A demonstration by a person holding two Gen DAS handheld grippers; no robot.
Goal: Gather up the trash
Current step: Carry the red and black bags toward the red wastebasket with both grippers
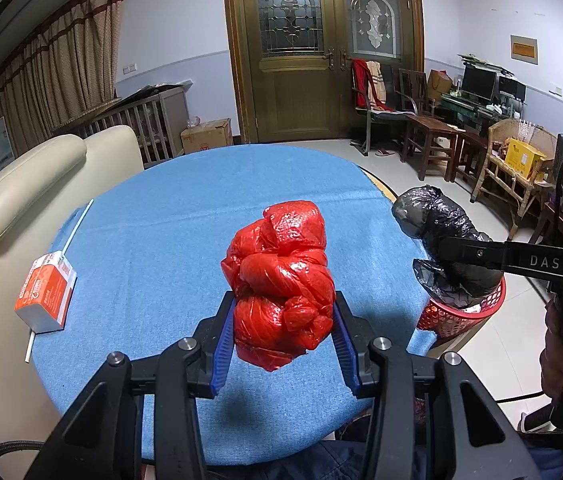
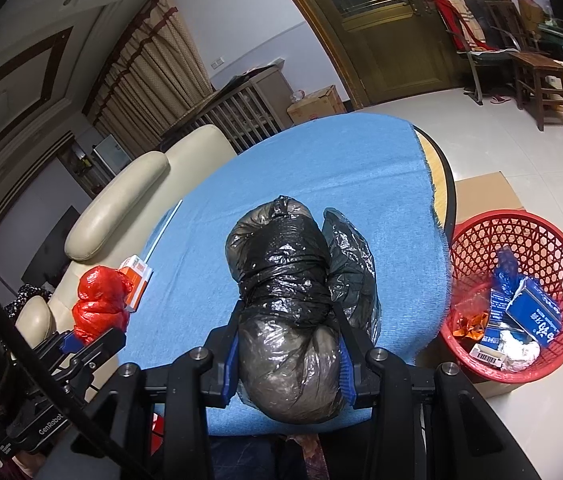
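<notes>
pinching a knotted red plastic bag (image 1: 281,284) between its blue-padded fingers (image 1: 221,344), the left hand-held gripper (image 1: 283,342) carries the bundle clear above the tabletop (image 1: 161,240), with a shadow showing on the cloth beneath; the bag bulges well beyond the fingertips; the right hand-held gripper (image 2: 287,352) is clamped on a tied black plastic bag (image 2: 285,292), its fingers (image 2: 345,364) pressing into the lower half of the bundle, a loose flap of black film hanging at its right side; seen from the left wrist, the black bag (image 1: 445,252) sits above the red basket (image 1: 461,316), off the right edge of the tabletop; seen from the right wrist, that red basket (image 2: 517,296) stands on the floor just beside the tabletop, partly against a cardboard box (image 2: 481,188); within it lie a blue carton (image 2: 533,308), crumpled white paper, an orange wrapper and a barcoded strip; a blue cloth (image 1: 201,184) covers the round tabletop, leaving a bare wooden strip at the right rim; an orange and white carton (image 1: 45,292) lies near the left edge with a white straw (image 1: 77,224) beside it; a cream sofa (image 1: 21,176) stands just beyond that edge; further off, a wooden double door (image 1: 321,52) with patterned glass, curtains (image 1: 61,68) at the left, chairs and a desk with monitors at the right.
</notes>
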